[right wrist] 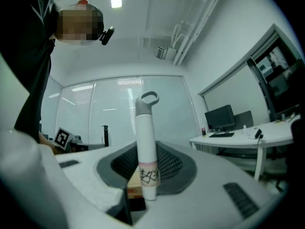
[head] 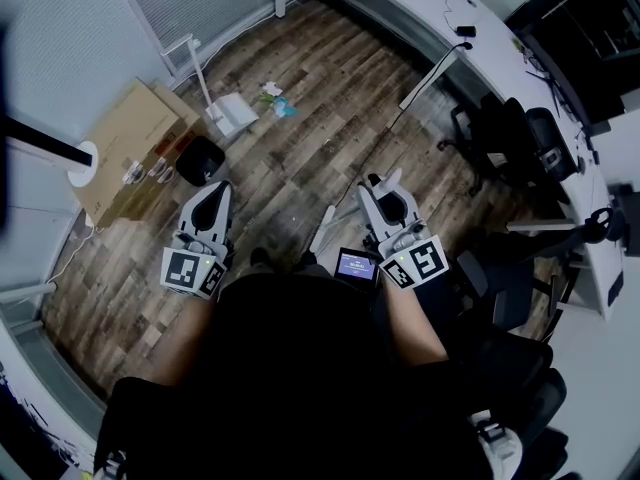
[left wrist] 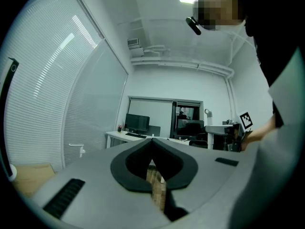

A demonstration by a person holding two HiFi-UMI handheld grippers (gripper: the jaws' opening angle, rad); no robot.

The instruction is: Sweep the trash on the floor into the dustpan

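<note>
Right gripper (right wrist: 143, 178) is gripping grey-looped white plastic broom handle (right wrist: 146, 144), left gripper (left wrist: 153, 144) closed empty; best sweeping upper-left greenish crumpled trash (head: 277, 100) into white plastic dustpan (head: 233, 114).

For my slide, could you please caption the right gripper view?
Right gripper clamps an upright white handle, with a desk and monitor beyond.
</note>
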